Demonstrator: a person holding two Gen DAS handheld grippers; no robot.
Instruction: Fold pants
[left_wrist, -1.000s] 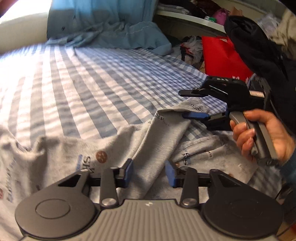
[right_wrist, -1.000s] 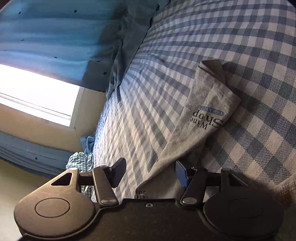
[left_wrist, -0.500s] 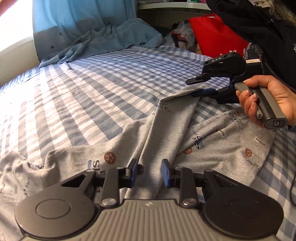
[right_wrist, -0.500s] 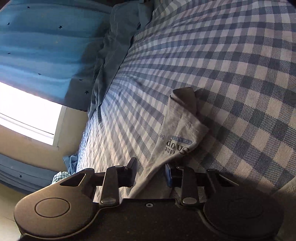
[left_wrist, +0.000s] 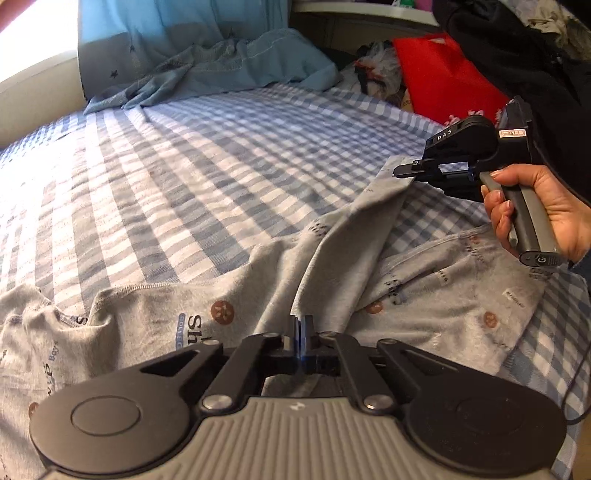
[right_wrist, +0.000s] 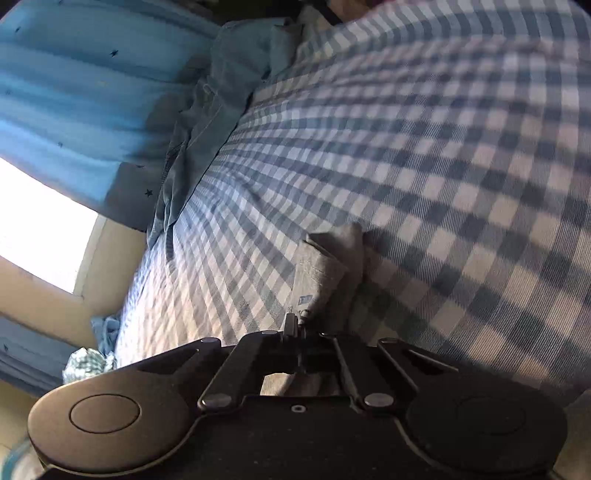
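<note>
Grey printed pants (left_wrist: 229, 314) lie spread on a blue-and-white checked bed. My left gripper (left_wrist: 301, 326) is shut on a fold of the pants near the crotch, at the near edge of the bed. My right gripper (left_wrist: 402, 171) is shut on the end of one pant leg and holds it just above the bed at the right. In the right wrist view the same gripper (right_wrist: 295, 325) pinches the grey leg end (right_wrist: 328, 266), which sticks out past the fingertips. The raised leg (left_wrist: 354, 229) runs taut between both grippers.
The checked bed sheet (left_wrist: 184, 177) stretches away to the far left. A crumpled blue cloth (left_wrist: 221, 66) lies at the bed's far edge under a blue curtain. A red bag (left_wrist: 443, 74) and dark clothing (left_wrist: 517, 55) stand at the far right.
Both grippers have closed from open onto the pants. The right gripper has lifted the leg end and drawn it to the right, pulling the leg taut.
</note>
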